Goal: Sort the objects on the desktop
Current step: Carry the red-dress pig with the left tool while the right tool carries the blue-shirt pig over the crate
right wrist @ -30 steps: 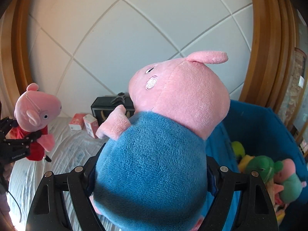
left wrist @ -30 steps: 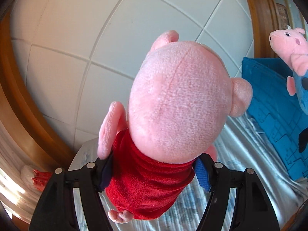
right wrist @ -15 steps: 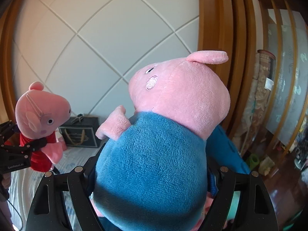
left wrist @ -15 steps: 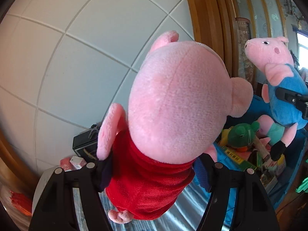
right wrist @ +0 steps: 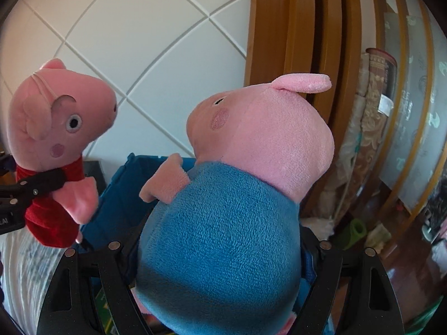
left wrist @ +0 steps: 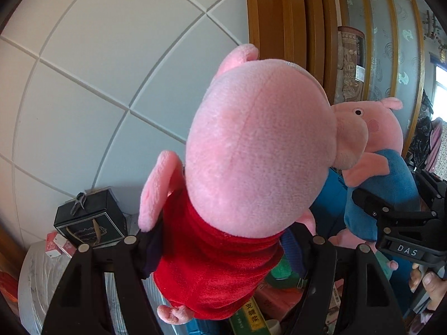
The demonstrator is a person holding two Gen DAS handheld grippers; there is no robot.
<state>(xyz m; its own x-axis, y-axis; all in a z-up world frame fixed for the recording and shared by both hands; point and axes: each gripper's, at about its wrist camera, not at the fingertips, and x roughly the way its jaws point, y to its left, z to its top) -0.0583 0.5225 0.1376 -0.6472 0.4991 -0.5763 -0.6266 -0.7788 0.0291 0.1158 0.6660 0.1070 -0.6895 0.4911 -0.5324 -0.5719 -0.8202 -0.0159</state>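
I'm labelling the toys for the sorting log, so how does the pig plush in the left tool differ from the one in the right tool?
The red-dressed pig plush wears red, while the blue-bodied pig plush wears blue. The red one's fabric looks shiny; the blue one's looks fleecy. In the right wrist view, the red one's snout points right and the blue one's points left, so they face each other. Both have pink heads with a darker pink cheek patch, and each is gripped around its body.

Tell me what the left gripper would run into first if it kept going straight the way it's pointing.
Probably the white panelled wall. The left gripper, clamped on the red-dressed pink plush pig, aims there, though the toy hides the centre line, so depth is unclear.
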